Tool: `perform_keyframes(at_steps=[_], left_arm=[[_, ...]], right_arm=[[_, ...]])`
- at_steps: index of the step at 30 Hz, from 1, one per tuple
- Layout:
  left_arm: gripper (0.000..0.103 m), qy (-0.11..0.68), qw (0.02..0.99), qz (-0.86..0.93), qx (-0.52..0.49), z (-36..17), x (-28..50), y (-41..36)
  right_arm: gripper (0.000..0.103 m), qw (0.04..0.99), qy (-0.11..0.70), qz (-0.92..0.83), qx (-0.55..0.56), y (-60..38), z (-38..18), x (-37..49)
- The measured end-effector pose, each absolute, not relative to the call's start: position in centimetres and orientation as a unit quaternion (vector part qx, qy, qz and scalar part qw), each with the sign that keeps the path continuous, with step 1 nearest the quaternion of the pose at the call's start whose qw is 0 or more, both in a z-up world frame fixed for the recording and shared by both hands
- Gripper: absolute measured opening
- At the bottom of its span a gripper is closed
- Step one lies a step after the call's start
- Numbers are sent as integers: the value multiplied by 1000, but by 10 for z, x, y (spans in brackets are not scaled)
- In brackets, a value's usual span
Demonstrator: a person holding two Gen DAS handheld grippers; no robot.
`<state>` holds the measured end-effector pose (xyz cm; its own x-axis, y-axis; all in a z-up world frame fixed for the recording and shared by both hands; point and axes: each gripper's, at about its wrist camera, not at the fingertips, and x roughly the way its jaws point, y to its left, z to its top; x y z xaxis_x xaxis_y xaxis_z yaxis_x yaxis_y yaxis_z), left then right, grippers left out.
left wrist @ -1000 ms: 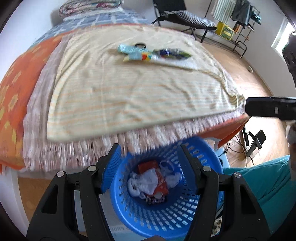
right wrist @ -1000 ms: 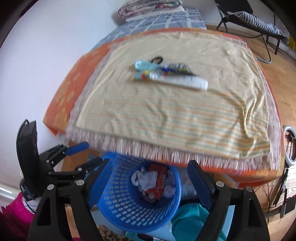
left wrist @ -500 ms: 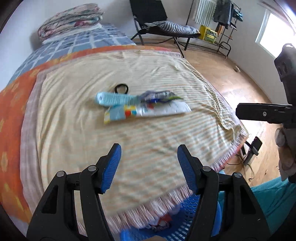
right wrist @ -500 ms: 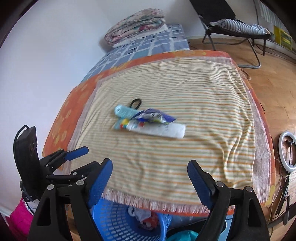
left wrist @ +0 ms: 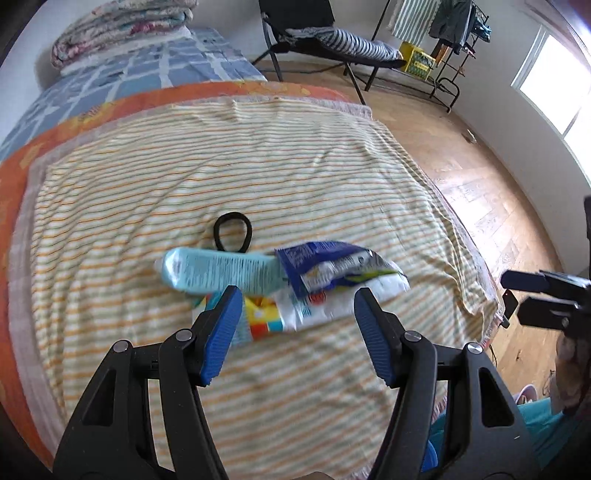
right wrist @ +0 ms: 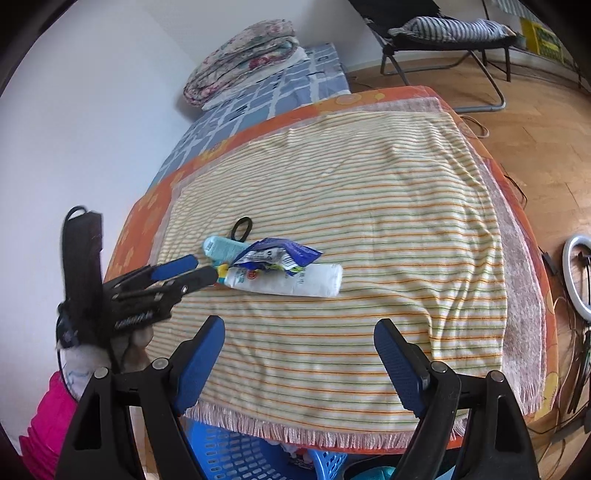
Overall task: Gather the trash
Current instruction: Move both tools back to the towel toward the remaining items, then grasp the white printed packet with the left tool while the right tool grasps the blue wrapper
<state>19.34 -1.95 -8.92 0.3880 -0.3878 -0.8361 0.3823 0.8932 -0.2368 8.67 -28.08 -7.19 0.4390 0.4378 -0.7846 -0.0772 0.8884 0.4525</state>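
Note:
A small pile lies on the striped blanket (left wrist: pixel 295 177): a light blue tube (left wrist: pixel 218 271), a blue crumpled wrapper (left wrist: pixel 332 264) and a white tube (left wrist: pixel 332 306) with a colourful end. A black hair tie (left wrist: pixel 232 232) lies just behind them. My left gripper (left wrist: pixel 297 314) is open and empty, its fingers close over the pile's near side. In the right wrist view the pile (right wrist: pixel 273 264) shows with the left gripper (right wrist: pixel 192 269) reaching it from the left. My right gripper (right wrist: pixel 299 354) is open and empty, above the blanket's near edge. The blue basket (right wrist: pixel 236 454) sits below the bed edge.
Folded bedding (right wrist: pixel 243 55) lies at the bed's far end. A black folding chair (left wrist: pixel 325 33) and a clothes rack (left wrist: pixel 443 44) stand on the wooden floor beyond. A ring light (right wrist: pixel 576 280) and cables lie on the floor at the right.
Both grippers rose from over the blue basket and moved forward over the bed. My left gripper has come close to the pile. Both stay open and empty.

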Motion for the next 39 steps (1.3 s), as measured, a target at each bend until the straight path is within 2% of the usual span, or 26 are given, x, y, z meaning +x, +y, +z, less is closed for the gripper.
perform_keyframes(at_steps=[12, 19, 26, 29, 32, 33, 34, 39], left_arm=[[65, 538, 811, -230, 16, -123, 215, -27], [65, 565, 774, -283, 32, -130, 185, -43], [65, 552, 778, -295, 58, -125, 161, -61], [43, 549, 786, -277, 61, -131, 162, -59], [40, 547, 790, -275, 38, -134, 163, -50], [35, 546, 791, -275, 35, -134, 161, -48], [33, 546, 791, -273, 33, -134, 160, -45], [30, 552, 790, -267, 15, -132, 149, -31]], right_arm=[[85, 831, 506, 148, 177, -288, -76, 96], [85, 830, 506, 147, 183, -289, -78, 105], [84, 828, 510, 157, 175, -281, -84, 125], [84, 825, 508, 180, 169, -272, -88, 142], [84, 826, 509, 195, 143, -260, -94, 158], [85, 823, 510, 206, 142, -256, -97, 165], [85, 821, 511, 212, 143, -254, -100, 168], [86, 813, 510, 239, 145, -241, -118, 196]])
